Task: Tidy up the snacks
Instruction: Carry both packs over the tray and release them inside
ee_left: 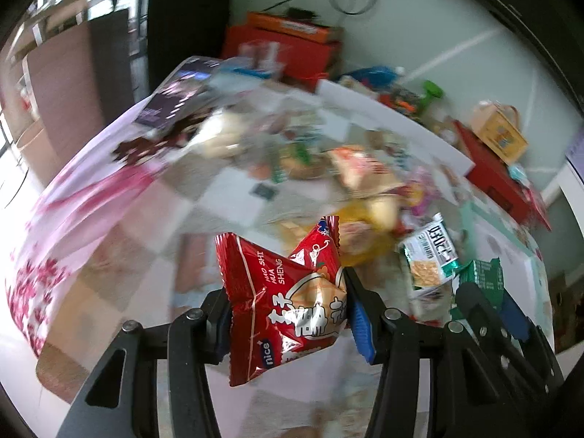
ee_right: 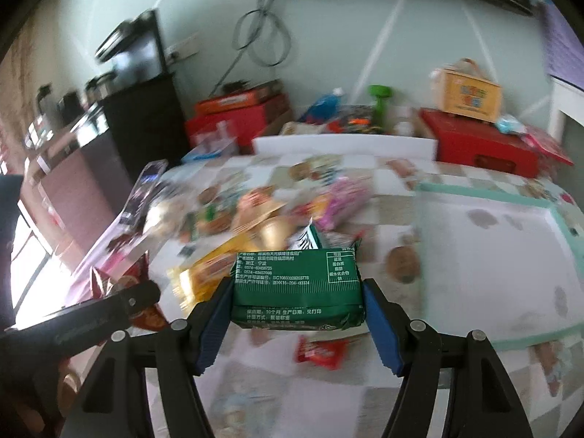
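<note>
My left gripper [ee_left: 288, 314] is shut on a red peanut snack packet [ee_left: 281, 292] and holds it above the table. My right gripper [ee_right: 297, 301] is shut on a green snack pack [ee_right: 297, 284], also held above the table. The right gripper with the green pack shows at the right of the left wrist view [ee_left: 481, 284]. The left gripper and its red packet show at the left of the right wrist view [ee_right: 120, 292]. A blurred pile of mixed snack packets [ee_right: 262, 211] lies in the middle of the table beyond both grippers.
The table has a checked cloth [ee_right: 365, 394]. A white tray with a teal rim [ee_right: 547, 211] lies at the right. A small red packet [ee_right: 321, 352] lies under my right gripper. Red boxes [ee_right: 485, 146], a yellow carton [ee_right: 469, 96] and a white box [ee_right: 343, 144] stand at the back.
</note>
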Available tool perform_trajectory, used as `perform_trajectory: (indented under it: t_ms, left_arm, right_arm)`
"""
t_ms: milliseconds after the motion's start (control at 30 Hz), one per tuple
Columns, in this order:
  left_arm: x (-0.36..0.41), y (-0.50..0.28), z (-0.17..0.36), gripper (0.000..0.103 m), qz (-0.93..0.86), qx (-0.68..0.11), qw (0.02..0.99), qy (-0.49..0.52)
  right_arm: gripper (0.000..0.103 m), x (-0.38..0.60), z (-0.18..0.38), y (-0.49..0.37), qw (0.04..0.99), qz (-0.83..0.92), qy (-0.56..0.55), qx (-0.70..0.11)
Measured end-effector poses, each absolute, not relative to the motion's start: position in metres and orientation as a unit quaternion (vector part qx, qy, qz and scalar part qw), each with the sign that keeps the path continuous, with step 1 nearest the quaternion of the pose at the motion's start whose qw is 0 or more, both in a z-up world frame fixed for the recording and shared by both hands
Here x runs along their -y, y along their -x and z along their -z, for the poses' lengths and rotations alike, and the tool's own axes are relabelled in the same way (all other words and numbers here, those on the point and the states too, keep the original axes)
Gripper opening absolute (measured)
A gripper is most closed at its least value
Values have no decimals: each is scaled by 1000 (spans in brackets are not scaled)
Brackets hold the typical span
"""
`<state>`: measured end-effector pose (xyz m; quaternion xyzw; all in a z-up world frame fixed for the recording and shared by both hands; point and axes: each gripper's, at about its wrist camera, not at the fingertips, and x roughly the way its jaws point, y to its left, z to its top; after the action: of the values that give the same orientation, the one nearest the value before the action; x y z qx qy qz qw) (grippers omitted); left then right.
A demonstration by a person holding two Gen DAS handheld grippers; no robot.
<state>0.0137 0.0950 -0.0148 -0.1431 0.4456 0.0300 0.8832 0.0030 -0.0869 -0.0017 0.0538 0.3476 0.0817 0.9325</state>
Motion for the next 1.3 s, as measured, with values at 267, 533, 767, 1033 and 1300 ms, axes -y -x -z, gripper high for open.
perform_trajectory:
  t_ms: [267,533,767,1033,1300]
  left_arm:
    - [-30,-39,-11,54,29,-431,898,83]
    - [48,-64,-25,54,97,-417,904,25]
    - [124,-81,-15,54,161,-415,895,-18]
    - [171,-86,12,60,197,-427,881,-40]
    - [150,-84,13,83,183,-432,883,-17]
  right_arm:
    - [72,169,-10,-11,940,13,-105,-323]
    - [72,251,-3,-21,930,138,-122,-319]
    - [72,309,22,-20,903,233,-149,-328]
    - [73,350,29,-8,881,282,-193,-327]
    - [84,342,31,-12,888,262,-184,-329]
